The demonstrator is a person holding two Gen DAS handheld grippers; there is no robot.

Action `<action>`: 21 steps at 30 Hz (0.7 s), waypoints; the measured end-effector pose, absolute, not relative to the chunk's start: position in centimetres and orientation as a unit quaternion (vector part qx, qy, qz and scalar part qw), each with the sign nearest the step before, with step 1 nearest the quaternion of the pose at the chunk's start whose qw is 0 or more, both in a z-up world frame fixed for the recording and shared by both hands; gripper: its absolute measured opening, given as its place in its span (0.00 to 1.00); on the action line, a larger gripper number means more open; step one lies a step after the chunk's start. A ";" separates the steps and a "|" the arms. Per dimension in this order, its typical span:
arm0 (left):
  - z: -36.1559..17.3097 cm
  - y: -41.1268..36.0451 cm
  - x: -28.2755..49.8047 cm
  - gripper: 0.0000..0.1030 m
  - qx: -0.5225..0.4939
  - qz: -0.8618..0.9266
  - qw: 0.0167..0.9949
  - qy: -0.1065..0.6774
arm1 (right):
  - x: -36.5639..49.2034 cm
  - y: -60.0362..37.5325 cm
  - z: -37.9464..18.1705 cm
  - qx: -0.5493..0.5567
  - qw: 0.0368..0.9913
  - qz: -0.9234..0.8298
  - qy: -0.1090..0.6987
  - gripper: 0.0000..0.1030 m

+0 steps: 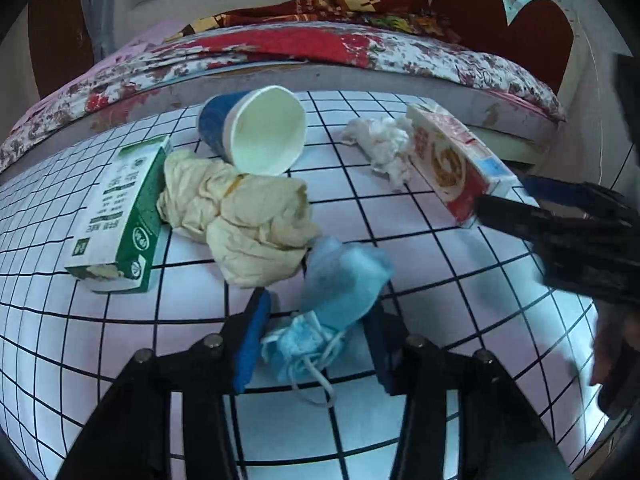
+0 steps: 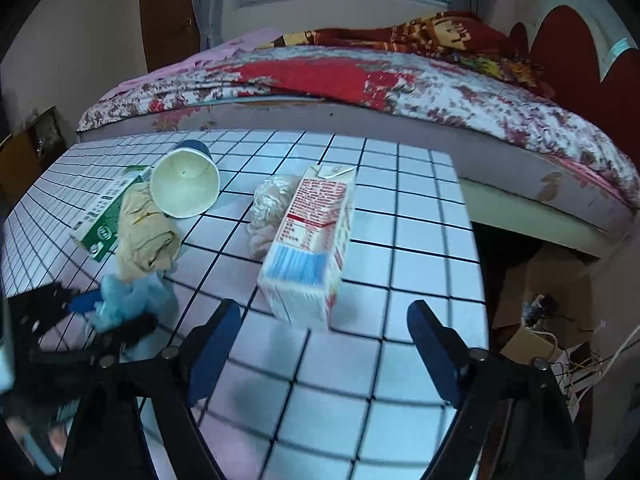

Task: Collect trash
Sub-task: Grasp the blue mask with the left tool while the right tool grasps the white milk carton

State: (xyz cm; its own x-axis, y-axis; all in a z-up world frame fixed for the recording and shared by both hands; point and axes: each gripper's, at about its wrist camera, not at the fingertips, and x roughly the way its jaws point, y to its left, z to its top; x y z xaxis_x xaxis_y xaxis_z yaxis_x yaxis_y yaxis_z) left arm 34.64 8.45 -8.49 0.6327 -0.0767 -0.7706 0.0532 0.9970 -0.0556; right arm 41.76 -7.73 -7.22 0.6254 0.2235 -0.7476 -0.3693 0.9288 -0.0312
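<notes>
With fingers spread, the left gripper (image 1: 316, 344) straddles the crumpled blue mask (image 1: 332, 300) while the right gripper (image 2: 324, 352), also spread, faces the red carton (image 2: 312, 248) at twelve o'clock; closing seems next.

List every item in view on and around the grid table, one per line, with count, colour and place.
Face mask: one, light blue, between the left gripper's fingers.
Crumpled paper: one, beige, centre.
Paper cup: one, blue outside, white inside, on its side.
Green carton: one, green-white, lying at left.
Tissue: one, white, beside red carton.
Red carton: one, red-white, ahead of the right gripper.
Table: one, white, black grid.
Bed: one, floral red, behind.
Left gripper: open.
Right gripper: open.
</notes>
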 end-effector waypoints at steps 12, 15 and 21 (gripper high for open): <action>-7.2 9.0 33.3 0.22 -0.027 -0.044 0.918 0.394 | 41.6 -9.6 -7.4 -0.066 0.900 0.135 0.410 0.34; -6.7 9.2 32.4 0.22 -0.030 -0.043 0.922 0.384 | 39.8 -10.6 -6.5 -0.065 0.906 0.135 0.396 0.34; -6.2 9.1 29.9 0.22 -0.033 -0.041 0.926 0.374 | 35.5 -11.7 -4.9 -0.066 0.915 0.143 0.372 0.34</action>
State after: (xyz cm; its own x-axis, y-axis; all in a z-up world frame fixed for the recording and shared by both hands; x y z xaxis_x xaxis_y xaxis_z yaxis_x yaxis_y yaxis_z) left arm 29.92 9.13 -6.15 0.7167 -0.1016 -0.6899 0.0520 0.9944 -0.0924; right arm 35.49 -11.74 -4.90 0.6827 0.2128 -0.6990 -0.3116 0.9501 -0.0150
